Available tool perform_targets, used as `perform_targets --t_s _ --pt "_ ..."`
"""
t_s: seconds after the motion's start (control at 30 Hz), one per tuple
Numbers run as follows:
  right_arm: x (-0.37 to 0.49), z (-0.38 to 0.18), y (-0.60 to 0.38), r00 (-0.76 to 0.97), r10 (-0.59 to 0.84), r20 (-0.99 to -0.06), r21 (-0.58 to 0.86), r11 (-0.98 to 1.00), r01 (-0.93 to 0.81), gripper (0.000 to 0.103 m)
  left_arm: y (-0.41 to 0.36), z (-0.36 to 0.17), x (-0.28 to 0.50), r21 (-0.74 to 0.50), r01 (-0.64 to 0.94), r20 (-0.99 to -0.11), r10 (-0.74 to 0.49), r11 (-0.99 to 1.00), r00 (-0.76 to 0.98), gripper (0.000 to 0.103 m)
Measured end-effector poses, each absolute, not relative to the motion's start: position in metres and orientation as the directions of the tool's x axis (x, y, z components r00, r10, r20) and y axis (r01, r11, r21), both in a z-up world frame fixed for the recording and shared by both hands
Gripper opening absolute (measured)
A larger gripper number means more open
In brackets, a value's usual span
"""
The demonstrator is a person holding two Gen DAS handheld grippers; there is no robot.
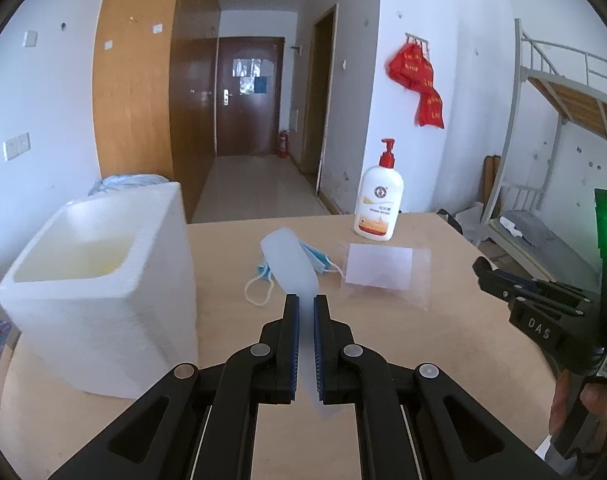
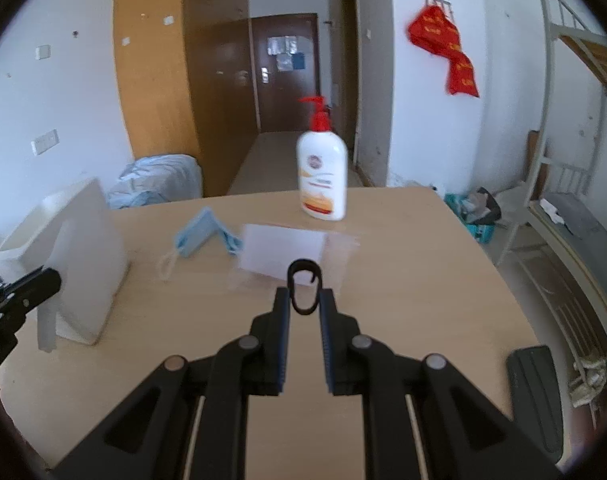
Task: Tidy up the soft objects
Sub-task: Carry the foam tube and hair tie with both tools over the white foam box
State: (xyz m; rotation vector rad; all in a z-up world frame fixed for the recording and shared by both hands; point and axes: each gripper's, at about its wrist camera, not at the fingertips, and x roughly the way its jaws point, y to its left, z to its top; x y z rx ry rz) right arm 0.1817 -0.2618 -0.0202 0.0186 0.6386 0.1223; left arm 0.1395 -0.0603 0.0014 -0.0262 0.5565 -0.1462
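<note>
While the left claw (image 1: 305,300) pinched a translucent white strip (image 1: 289,264) between its pads, lifted above the table (image 1: 423,340), the blue face mask (image 1: 315,262) lay flat behind it, ear loop trailing toward the camera. Just right of the mask sat a clear packet with a white card (image 1: 379,268). Over on the right, the right claw (image 2: 305,300) was clamped narrow on a small black loop (image 2: 304,290), held above that packet. A white foam box (image 1: 99,280) stood open at the left; a pump bottle (image 1: 379,204) stood upright at the far edge.
</note>
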Motion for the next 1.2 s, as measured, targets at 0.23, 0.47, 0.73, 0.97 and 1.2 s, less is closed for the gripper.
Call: perform_targets --t_s 0.23,0.47,0.73,0.97,1.2 --pt "0.164 -0.006 -0.229 0.802 0.198 -0.564 0.058 0.978 -0.201 0.017 -0.044 0.014 0.119 -0.053 0.105 -0.499 -0.118 0.993 0.859 0.007" --pt "0.153 0.003 -0.197 0.793 0.273 -0.544 0.060 0.956 -0.287 0.017 -0.020 0.026 0.103 -0.048 0.053 -0.478 -0.070 0.997 0.876 0.007" --pt "0.148 0.012 -0.159 0.772 0.360 -0.524 0.061 0.920 -0.387 0.018 0.013 0.035 0.088 -0.042 -0.037 -0.458 0.014 0.998 0.889 0.007" --pt "0.144 0.023 -0.117 0.744 0.433 -0.509 0.048 0.877 -0.478 0.018 0.047 0.042 0.073 -0.057 -0.129 -0.440 0.091 0.990 0.894 0.007" --pt "0.141 0.036 -0.079 0.716 0.493 -0.495 0.026 0.832 -0.554 0.018 0.079 0.054 0.071 -0.063 -0.169 -0.419 0.128 0.984 0.899 0.007"
